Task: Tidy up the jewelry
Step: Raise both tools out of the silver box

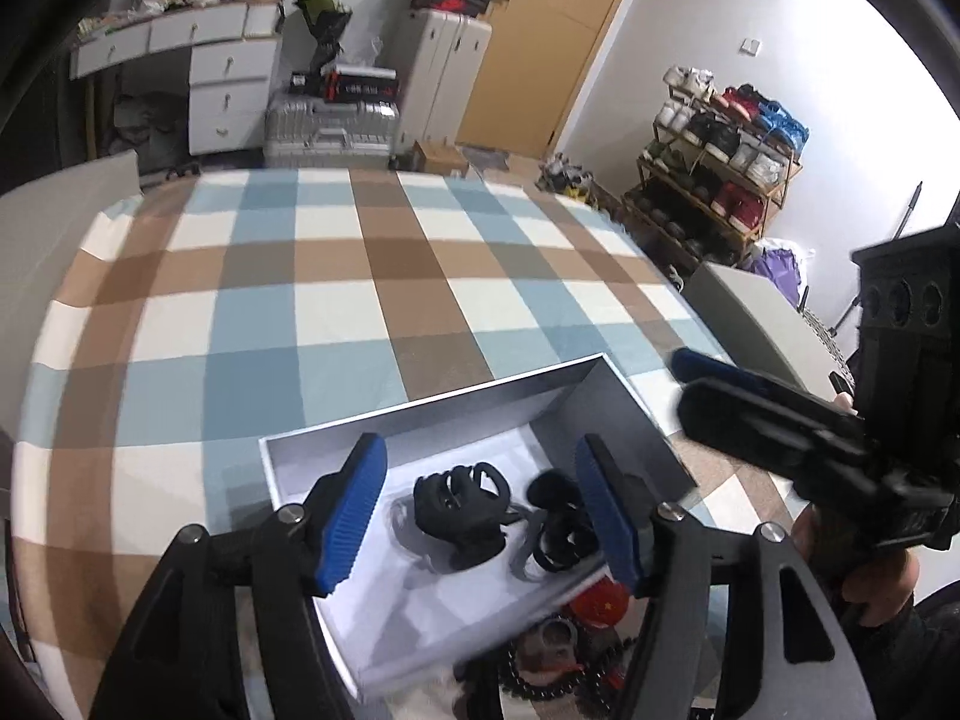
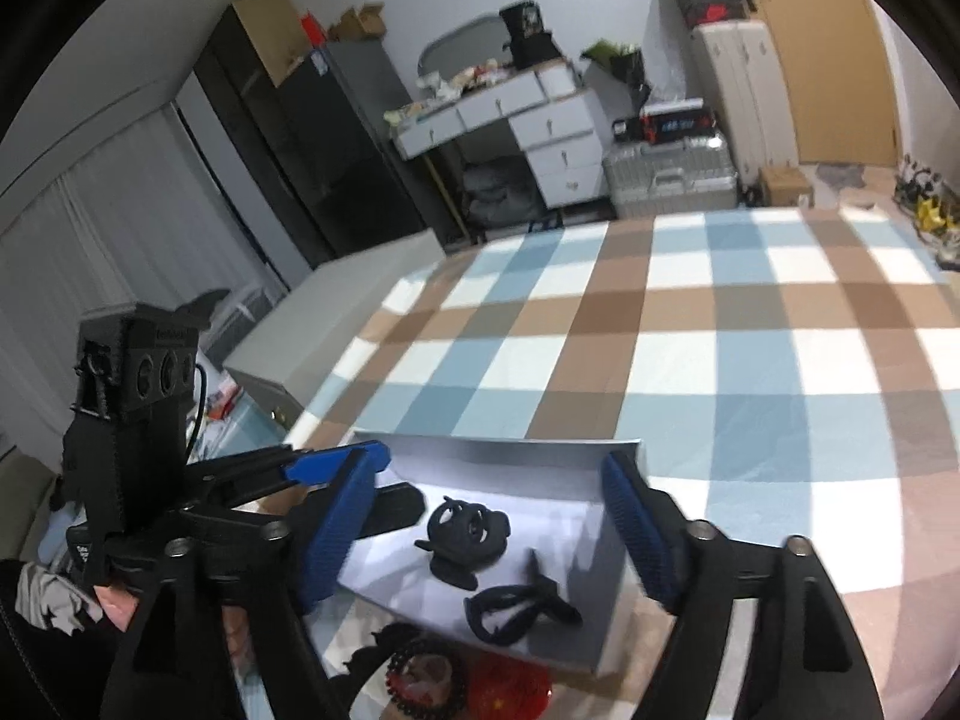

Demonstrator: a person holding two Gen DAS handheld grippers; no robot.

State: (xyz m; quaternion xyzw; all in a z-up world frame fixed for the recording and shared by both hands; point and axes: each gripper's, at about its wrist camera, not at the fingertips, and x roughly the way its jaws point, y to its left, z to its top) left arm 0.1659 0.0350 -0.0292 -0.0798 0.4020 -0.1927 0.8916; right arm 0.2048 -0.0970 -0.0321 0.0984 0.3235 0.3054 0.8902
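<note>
An open white box (image 1: 420,420) (image 2: 498,456) sits on the checked cloth. Inside lie a black hair claw (image 1: 459,510) (image 2: 468,534) and a black hair tie (image 1: 558,531) (image 2: 516,606). My left gripper (image 1: 480,516) is open and empty, hovering above the box. My right gripper (image 2: 492,522) is open and empty over the same box; it also shows in the left wrist view (image 1: 774,414) at the right. A dark bead bracelet (image 1: 540,669) (image 2: 420,678) and a red round item (image 1: 600,603) (image 2: 510,690) lie on the cloth in front of the box.
The table has a blue, brown and white checked cloth (image 1: 360,300) (image 2: 720,360). A grey box (image 2: 336,324) stands off the table's left side. A shoe rack (image 1: 714,180), a silver suitcase (image 1: 330,126) and a white desk (image 2: 510,120) stand beyond.
</note>
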